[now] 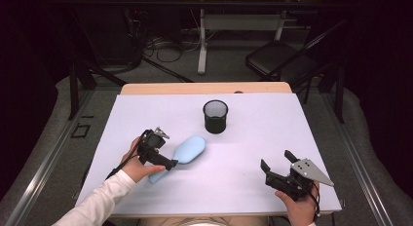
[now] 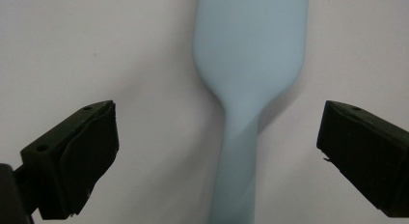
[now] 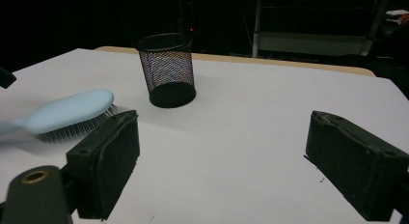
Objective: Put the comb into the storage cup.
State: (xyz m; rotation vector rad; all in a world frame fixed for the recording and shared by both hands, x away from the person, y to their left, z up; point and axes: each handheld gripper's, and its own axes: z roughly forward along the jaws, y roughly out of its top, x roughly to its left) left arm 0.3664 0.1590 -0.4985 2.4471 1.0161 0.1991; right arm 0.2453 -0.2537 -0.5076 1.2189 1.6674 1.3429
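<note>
Hairbrush point(image 1: 187, 150): one, pale blue, lying bristles-down on the white worktop point(image 1: 253, 138), left of centre, its handle pointing toward the person's left hand. Left tongs point(image 1: 163, 163) hang over that handle, spread wide with a jaw on each side and neither touching it. Right tongs point(image 1: 277, 160) sit near the worktop's front right corner, well apart from the brush, also spread, with nothing between them. One black mesh cup point(image 1: 215, 116) stands upright just beyond the brush head.
</note>
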